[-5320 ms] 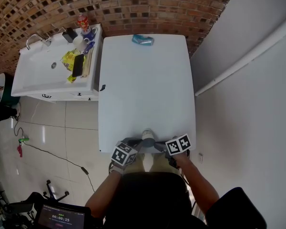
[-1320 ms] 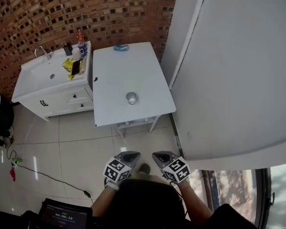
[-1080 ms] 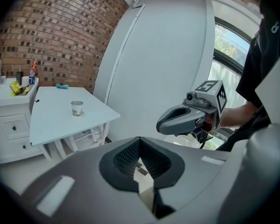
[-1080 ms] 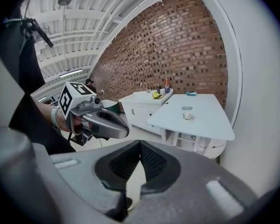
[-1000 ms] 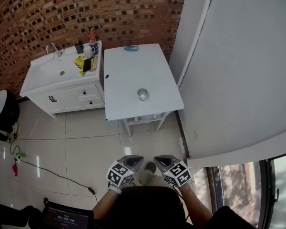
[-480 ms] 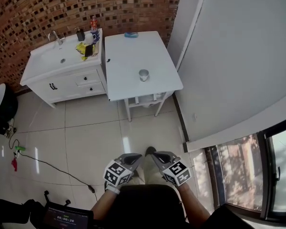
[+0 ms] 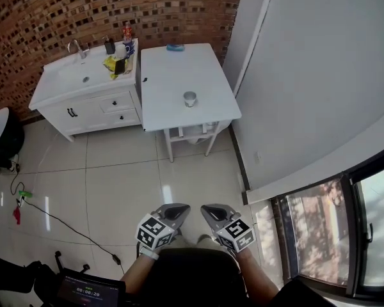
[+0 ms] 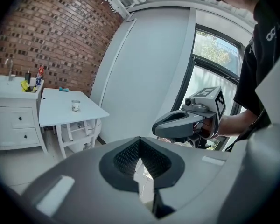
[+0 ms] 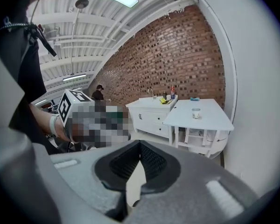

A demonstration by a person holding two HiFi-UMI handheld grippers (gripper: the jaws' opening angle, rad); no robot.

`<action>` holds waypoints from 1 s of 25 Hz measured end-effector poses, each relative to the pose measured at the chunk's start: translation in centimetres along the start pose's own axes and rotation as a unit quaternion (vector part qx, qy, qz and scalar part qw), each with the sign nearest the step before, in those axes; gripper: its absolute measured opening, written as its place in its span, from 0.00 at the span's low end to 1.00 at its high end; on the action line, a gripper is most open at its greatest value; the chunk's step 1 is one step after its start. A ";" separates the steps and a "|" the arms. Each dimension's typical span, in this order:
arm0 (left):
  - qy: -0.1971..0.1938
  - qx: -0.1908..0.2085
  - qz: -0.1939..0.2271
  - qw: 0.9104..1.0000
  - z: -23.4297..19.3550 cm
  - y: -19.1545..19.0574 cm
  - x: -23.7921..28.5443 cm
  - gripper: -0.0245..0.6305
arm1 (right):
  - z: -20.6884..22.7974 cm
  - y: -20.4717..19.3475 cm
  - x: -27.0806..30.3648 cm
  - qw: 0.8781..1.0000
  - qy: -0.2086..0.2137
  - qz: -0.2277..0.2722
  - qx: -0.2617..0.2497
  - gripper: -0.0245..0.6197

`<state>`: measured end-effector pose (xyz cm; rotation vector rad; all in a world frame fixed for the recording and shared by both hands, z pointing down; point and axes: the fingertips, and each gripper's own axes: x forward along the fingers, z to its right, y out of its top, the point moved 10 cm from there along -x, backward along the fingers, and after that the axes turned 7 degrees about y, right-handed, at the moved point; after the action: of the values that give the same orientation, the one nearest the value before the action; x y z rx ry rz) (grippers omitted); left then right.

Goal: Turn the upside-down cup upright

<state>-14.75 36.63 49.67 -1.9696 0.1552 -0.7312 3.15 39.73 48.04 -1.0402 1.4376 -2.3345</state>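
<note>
Across the pale tiled floor (image 7: 115, 184), the room is closed in by a brick wall (image 7: 83, 11) at the far end and a plain white wall (image 7: 320, 75) along the right, with a dark-framed window (image 7: 320, 235) lower down that side. Against the brick stands a white sink cabinet (image 7: 83, 101) with a tap (image 7: 73, 45) and a clutter of bottles and yellow packets (image 7: 118, 56) on its right end. Just beside it is the white table (image 7: 173, 75), one side along the white wall.

The person stands well back from the table, both forearms drawn in close to the body. The left gripper (image 7: 178, 208) and right gripper (image 7: 208, 210) are held side by side, low in the head view, pointing forward over bare floor, marker cubes uppermost. In the left gripper view the jaws are pressed together at the tips with nothing between them; the right gripper view shows the same.

The cup (image 7: 189, 98) stands alone near the middle of the table, towards its near half, well apart from both grippers. It is too small to tell which way up it sits. A small blue object (image 7: 175, 46) lies at the table's far edge. A thin black cable (image 7: 64, 219) trails over the tiles to the left, clear of the line between the person and the table.
</note>
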 end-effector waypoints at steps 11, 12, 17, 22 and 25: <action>0.009 0.002 0.005 1.000 4.9 1.1 1.8 0.06 | 0.6 -1.9 -5.3 1.000 0.018 0.008 0.009 0.03; 0.010 0.001 0.005 1.000 5.2 1.0 1.9 0.06 | 0.5 -2.2 -5.5 1.000 0.018 0.007 0.010 0.03; 0.009 -0.003 0.004 1.000 5.8 1.5 2.1 0.06 | 0.2 -1.9 -6.0 1.000 0.028 0.007 0.011 0.03; 0.002 0.001 0.003 1.000 6.9 1.0 2.5 0.06 | -0.1 -2.6 -6.5 1.000 0.029 0.010 0.009 0.03; -0.002 0.002 0.003 1.000 6.7 1.5 2.4 0.06 | -0.2 -2.1 -6.4 1.000 0.026 0.008 0.009 0.03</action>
<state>-8.82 40.01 47.27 -1.9667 0.1576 -0.7242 8.05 44.21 46.80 -0.9661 1.4345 -2.3746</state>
